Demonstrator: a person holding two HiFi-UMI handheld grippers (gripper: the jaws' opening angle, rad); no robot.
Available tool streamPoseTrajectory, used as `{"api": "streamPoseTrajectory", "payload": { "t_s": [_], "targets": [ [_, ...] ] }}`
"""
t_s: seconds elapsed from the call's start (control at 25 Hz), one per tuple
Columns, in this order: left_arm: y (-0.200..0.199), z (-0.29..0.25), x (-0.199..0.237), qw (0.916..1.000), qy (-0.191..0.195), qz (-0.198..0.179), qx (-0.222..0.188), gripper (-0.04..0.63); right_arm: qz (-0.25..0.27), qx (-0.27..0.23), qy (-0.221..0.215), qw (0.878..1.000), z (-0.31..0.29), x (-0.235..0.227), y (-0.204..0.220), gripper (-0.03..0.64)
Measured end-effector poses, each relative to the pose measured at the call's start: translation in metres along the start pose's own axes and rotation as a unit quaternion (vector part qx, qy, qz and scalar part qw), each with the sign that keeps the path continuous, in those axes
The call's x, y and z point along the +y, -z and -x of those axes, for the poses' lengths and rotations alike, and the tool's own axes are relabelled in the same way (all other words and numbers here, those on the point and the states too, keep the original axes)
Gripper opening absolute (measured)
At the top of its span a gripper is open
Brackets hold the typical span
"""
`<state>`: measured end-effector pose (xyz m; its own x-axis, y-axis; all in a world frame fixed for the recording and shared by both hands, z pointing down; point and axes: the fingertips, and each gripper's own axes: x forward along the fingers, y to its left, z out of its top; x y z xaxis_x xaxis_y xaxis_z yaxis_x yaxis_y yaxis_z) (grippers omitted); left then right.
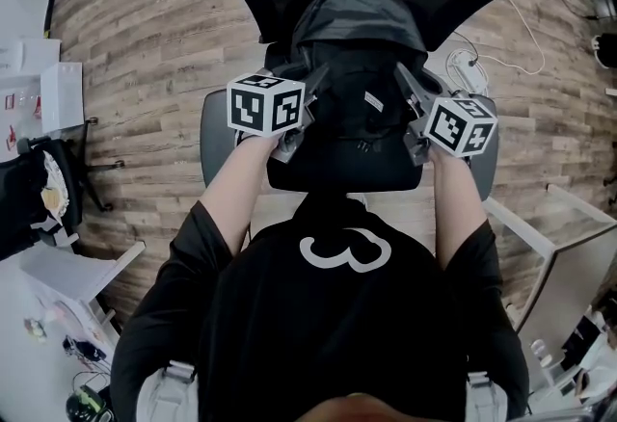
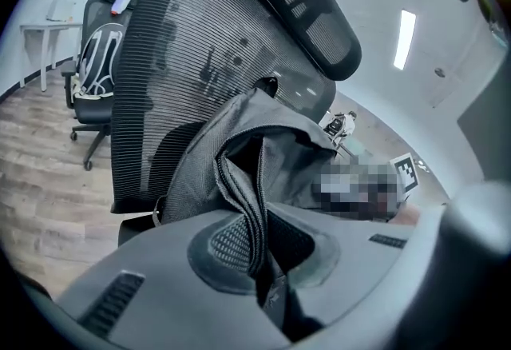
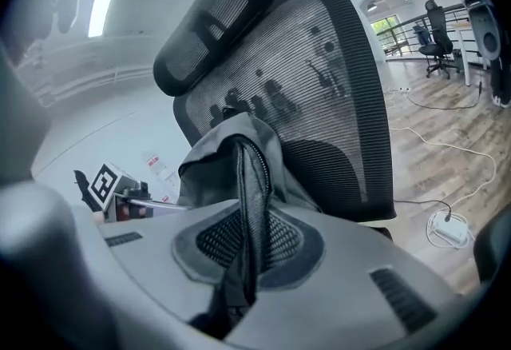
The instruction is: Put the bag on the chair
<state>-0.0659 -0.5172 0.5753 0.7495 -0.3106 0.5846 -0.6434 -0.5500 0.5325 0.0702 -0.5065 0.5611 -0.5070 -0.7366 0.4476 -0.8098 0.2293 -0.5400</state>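
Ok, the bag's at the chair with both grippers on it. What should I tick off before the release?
1. Left gripper shut on the bag, zipper edge pinched between its jaws: ok.
2. Right gripper shut on the bag's other side: ok.
3. Bag over the chair seat, in front of the backrest: ok.
4. Bag roughly centred between the armrests: ok.
5. Bag's bottom resting on the chair seat: cannot tell, since the bag and both grippers hide the contact.
6. Bag will stay upright once let go: cannot tell. Its top is slack and folded.
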Motion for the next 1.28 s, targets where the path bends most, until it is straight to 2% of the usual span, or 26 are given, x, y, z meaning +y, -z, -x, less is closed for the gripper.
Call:
{"api": "streamPoseTrajectory", "payload": {
  "t_s": [0.24, 0.4, 0.6, 0.72, 0.92, 1.08, 1.28],
  "targets": [
    [0.002, 0.002, 0.001, 0.9999, 0.010, 0.000, -0.007, 0.028, 0.008, 0.016, 0.001, 1.000, 0.002, 0.005, 0.002, 0.041],
    [0.001, 0.002, -0.001, 0.9997, 0.014, 0.009, -0.020, 0.040, 0.010, 0.008, -0.002, 1.000, 0.008, 0.008, 0.002, 0.080],
    [0.001, 0.007, -0.006, 0.9993, 0.005, 0.010, -0.034, 0.141, 0.013, -0.002, 0.000, 1.000, 0.021, 0.012, -0.003, 0.152],
    [0.002, 0.014, -0.009, 0.9990, -0.010, 0.000, -0.043, 0.171, 0.030, -0.005, 0.009, 1.000, 0.034, 0.013, -0.004, 0.184],
    [0.003, 0.041, -0.006, 0.9960, -0.035, 0.014, -0.081, 0.231, 0.029, -0.024, 0.010, 0.999, 0.054, 0.022, 0.000, 0.218],
    [0.010, 0.070, -0.018, 0.9931, -0.040, 0.029, -0.107, 0.235, 0.053, -0.058, 0.023, 0.997, 0.086, 0.039, 0.000, 0.218],
    [0.034, 0.110, -0.055, 0.9899, -0.045, 0.028, -0.132, 0.233, 0.055, -0.065, -0.017, 0.996, 0.125, 0.076, 0.014, 0.218]
  ]
}}
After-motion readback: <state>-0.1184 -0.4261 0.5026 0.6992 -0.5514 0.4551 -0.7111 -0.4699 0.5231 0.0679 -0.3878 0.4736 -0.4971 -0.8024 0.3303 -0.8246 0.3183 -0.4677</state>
